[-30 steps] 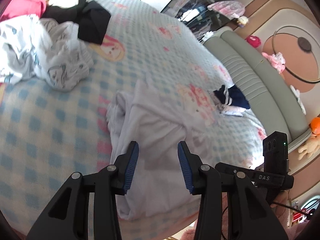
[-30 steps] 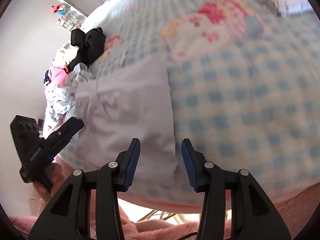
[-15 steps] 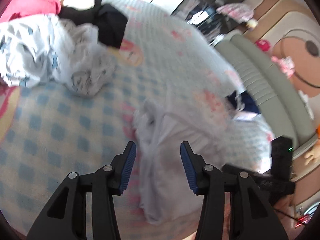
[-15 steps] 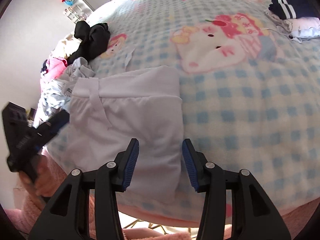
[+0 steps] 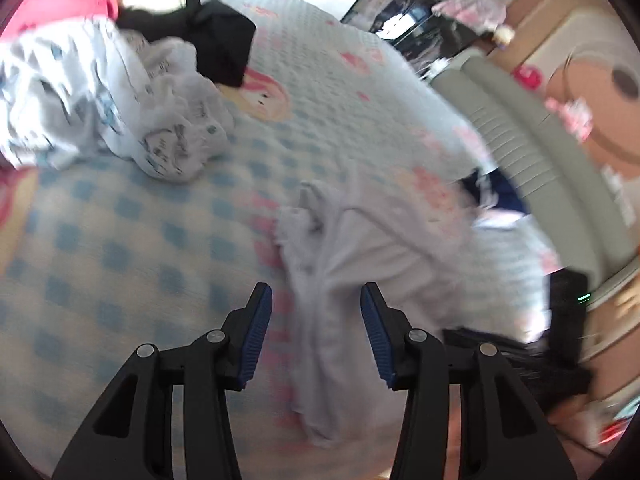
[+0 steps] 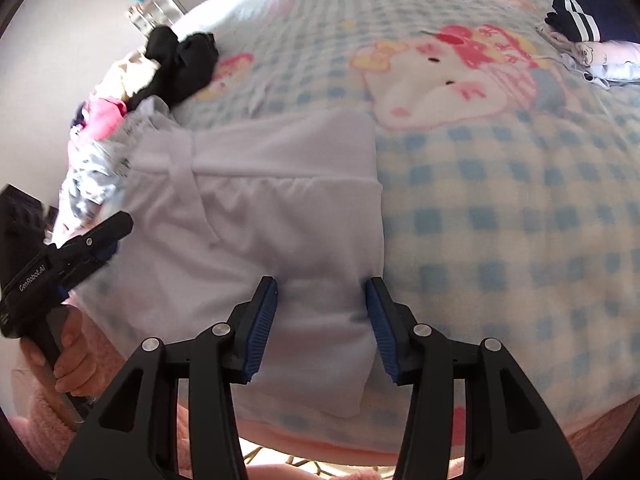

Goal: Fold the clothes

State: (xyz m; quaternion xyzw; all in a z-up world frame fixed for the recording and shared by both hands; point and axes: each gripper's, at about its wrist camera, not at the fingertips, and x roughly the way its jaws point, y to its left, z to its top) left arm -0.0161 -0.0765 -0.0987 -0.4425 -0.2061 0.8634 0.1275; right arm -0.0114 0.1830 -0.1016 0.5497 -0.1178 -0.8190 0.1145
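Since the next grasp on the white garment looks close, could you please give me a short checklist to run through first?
1. Left gripper open: ok.
2. Right gripper open: ok.
3. White garment lies flat on the checked blanket: not ok, its left side is bunched.
4. Right gripper's fingers straddle the near edge: ok.
5. Unfolded pile apart from the garment: ok.
6. Fabric layers under the fingers: cannot tell.

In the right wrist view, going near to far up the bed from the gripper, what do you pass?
right gripper → white garment → cartoon cat print on the blanket → navy striped garment at the far right edge.
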